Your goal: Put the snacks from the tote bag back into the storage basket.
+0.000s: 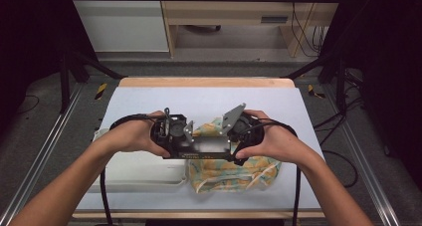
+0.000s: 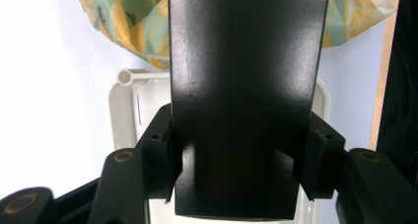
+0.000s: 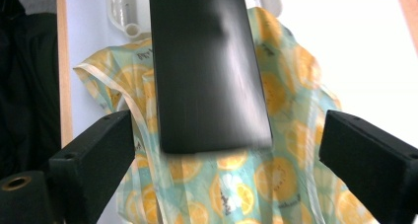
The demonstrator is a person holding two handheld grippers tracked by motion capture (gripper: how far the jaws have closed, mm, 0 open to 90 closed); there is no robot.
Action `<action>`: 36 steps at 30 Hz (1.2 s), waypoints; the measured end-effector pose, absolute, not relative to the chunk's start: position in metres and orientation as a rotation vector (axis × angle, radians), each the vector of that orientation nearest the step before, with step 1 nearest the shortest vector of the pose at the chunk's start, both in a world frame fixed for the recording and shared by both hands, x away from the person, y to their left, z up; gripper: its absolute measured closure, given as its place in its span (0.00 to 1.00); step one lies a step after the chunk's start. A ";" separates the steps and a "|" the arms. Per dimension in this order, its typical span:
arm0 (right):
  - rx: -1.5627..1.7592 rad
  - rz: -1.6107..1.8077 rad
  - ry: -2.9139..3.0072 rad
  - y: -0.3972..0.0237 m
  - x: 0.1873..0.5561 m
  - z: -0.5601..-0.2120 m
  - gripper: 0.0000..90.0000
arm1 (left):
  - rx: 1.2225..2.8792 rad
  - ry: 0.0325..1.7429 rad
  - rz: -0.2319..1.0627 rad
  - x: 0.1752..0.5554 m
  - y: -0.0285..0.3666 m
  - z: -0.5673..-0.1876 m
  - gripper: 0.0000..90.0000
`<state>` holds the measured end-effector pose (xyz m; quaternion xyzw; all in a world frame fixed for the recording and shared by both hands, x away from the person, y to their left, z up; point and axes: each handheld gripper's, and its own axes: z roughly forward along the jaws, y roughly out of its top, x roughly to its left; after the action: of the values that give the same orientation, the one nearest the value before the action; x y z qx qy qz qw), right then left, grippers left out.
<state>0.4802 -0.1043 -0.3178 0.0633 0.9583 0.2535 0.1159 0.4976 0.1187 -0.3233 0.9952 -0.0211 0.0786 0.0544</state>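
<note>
Held thing: a flat, glossy black rectangular plate (image 1: pixel 208 147) is spanning level between both grippers, above the table's pale blue surface (image 1: pixel 149 99).
Left gripper (image 2: pixel 235 167): its jaws are pressing on both long edges of the plate's one end, gripping it.
Right gripper (image 3: pixel 236 155): its jaws are standing wide, clear of the plate's other end on both sides; nothing is clamped there.
Long axis: it is running from one gripper straight to the other, the free end lying between the right jaws.
Below: a crumpled citrus-print cloth bag (image 3: pixel 236 184) and a white plastic tray (image 2: pixel 123 110) are lying under the plate.
Judgement: the left hand alone is carrying it.
</note>
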 end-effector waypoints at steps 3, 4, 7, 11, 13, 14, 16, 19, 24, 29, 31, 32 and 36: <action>0.217 0.783 2.757 -0.121 0.476 -0.316 0.08 | 3.029 -0.041 0.242 0.499 0.122 -0.323 0.48; 0.241 0.790 2.744 -0.128 0.475 -0.316 0.08 | 3.034 -0.035 0.238 0.499 0.124 -0.322 0.48; 0.331 0.778 2.685 -0.149 0.470 -0.319 0.09 | 3.038 -0.018 0.253 0.500 0.128 -0.321 0.48; 0.463 0.773 2.621 -0.176 0.468 -0.333 0.11 | 3.048 -0.022 0.243 0.502 0.134 -0.318 0.48; 0.528 0.772 2.592 -0.188 0.469 -0.342 0.13 | 3.039 -0.011 0.232 0.503 0.138 -0.317 0.48; 0.553 0.783 2.582 -0.192 0.470 -0.345 0.13 | 3.039 0.005 0.239 0.503 0.141 -0.316 0.48; 0.609 0.798 2.547 -0.204 0.469 -0.353 0.13 | 3.040 0.013 0.249 0.503 0.144 -0.314 0.48; 0.649 0.836 2.514 -0.213 0.466 -0.360 0.13 | 3.035 0.021 0.250 0.503 0.149 -0.312 0.48; 0.721 0.874 2.449 -0.228 0.460 -0.377 0.14 | 3.044 0.030 0.270 0.503 0.155 -0.309 0.48; 0.793 0.868 2.403 -0.244 0.460 -0.388 0.14 | 3.041 0.037 0.265 0.501 0.161 -0.308 0.48; 0.831 0.873 2.388 -0.250 0.459 -0.390 0.14 | 3.044 0.035 0.267 0.501 0.164 -0.307 0.48; 0.842 0.878 2.385 -0.252 0.459 -0.391 0.13 | 3.041 0.037 0.270 0.500 0.166 -0.306 0.48; 0.878 0.876 2.363 -0.263 0.454 -0.393 0.13 | 3.046 0.045 0.285 0.500 0.173 -0.302 0.48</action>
<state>0.4544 -0.2626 -0.3935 0.3198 0.8608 0.3190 0.2345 0.4995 0.1727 -0.3022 0.9947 0.0146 0.0931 0.0411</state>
